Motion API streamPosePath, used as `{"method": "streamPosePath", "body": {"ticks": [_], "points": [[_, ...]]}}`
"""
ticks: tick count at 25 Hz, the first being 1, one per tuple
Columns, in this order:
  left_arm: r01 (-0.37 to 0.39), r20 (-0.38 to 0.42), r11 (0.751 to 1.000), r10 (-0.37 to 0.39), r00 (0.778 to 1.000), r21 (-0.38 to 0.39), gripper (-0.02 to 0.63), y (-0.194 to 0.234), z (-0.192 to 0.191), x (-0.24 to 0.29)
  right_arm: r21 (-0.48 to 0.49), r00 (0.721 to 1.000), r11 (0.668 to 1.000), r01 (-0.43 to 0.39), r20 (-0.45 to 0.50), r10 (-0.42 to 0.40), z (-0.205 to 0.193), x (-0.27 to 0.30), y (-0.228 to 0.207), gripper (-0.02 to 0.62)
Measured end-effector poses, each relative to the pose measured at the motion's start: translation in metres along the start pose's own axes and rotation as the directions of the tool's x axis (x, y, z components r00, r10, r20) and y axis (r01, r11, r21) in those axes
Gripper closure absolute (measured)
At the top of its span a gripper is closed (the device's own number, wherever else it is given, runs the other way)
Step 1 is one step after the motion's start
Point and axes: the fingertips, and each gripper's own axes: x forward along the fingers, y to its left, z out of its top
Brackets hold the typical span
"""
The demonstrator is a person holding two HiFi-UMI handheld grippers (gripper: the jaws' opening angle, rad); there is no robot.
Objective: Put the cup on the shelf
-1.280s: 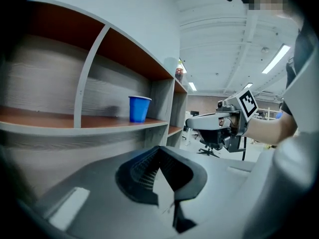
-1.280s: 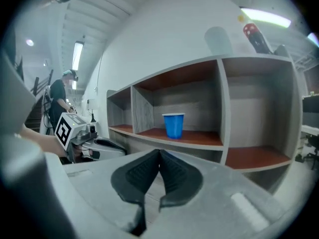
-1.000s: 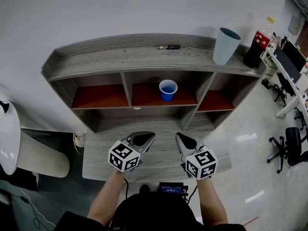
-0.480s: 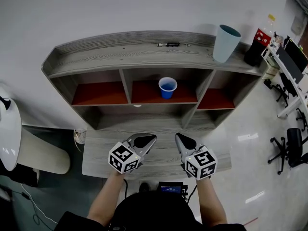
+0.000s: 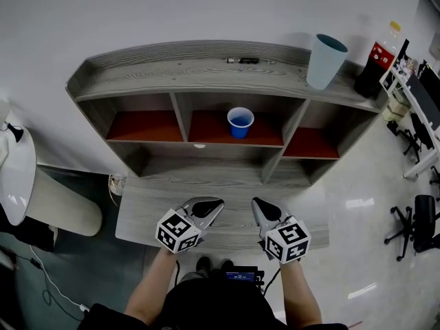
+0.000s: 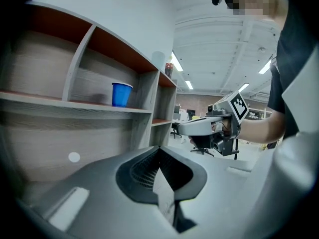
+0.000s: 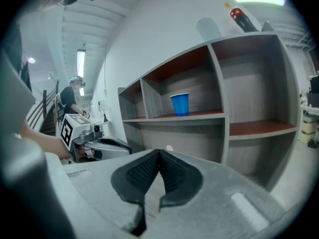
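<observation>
We hold the left gripper (image 5: 210, 205) and the right gripper (image 5: 257, 206) side by side above the desk (image 5: 141, 215), each clenched tight with nothing between its jaws. The blue cup (image 5: 240, 122) stands upright in the middle compartment of the shelf (image 5: 199, 74), well apart from both grippers; a taller pale cup (image 5: 325, 62) stands on the shelf's top

Empty, closed right gripper (image 7: 159, 152) faces blue cup (image 7: 180, 104) on shelf (image 7: 174, 117)
</observation>
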Motion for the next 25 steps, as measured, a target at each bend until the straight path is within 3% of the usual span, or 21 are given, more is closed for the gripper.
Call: {"method": "streamPosePath", "body": {"ticks": [7, 14, 25], "points": [[-0.006, -0.015, 1.000, 0.006, 1.000, -0.010, 0.604, -0.020, -0.015, -0.007, 0.018, 1.000, 1.000, -0.024, -0.005, 0.024, -0.016, -0.010, 0.006, 0.592], [0.005, -0.007, 1.000, -0.005, 1.000, 0.009, 0.604, -0.031, -0.018, -0.024, 0.018, 1.000, 1.000, 0.004, -0.003, -0.004, -0.023, -0.025, 0.024, 0.592], [0.041, -0.009, 0.999, -0.040, 0.999, 0.017, 0.606, -0.067, -0.047, -0.083, -0.003, 0.998, 0.998, 0.059, 0.014, -0.059, -0.038, -0.058, 0.091, 0.592]]}}
